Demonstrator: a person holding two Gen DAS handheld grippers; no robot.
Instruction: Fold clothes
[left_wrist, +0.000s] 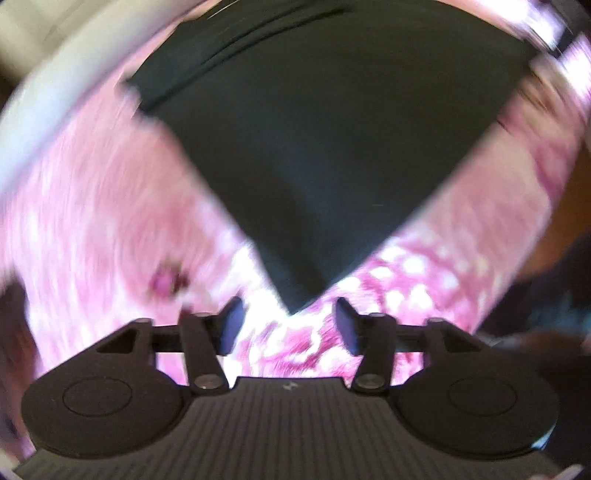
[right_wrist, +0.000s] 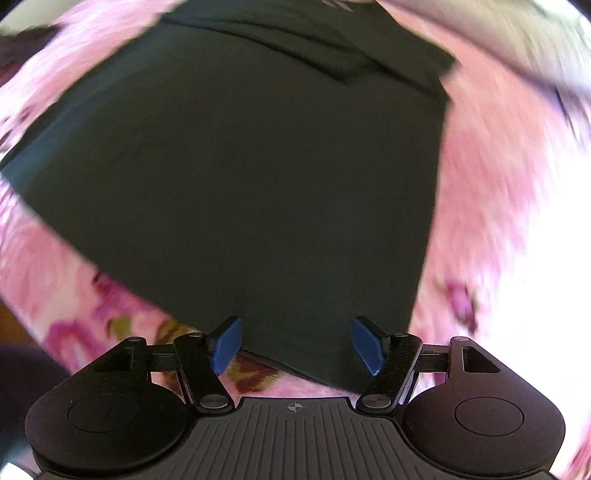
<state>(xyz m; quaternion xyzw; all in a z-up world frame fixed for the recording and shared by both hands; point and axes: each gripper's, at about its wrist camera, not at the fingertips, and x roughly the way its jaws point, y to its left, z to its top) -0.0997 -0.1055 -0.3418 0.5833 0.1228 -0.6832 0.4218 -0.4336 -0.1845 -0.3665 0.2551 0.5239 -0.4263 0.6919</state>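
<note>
Hovering with fingers spread and nothing held, the left gripper (left_wrist: 290, 326) pointed at the near corner of the dark green garment (left_wrist: 314, 147). The right gripper (right_wrist: 295, 345), likewise parted, straddled its lower edge over the pink floral bedspread (right_wrist: 487, 192).

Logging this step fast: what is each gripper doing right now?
Left gripper: open, empty, at a corner of the dark shirt.
Right gripper: open, empty, over the shirt's edge.
</note>
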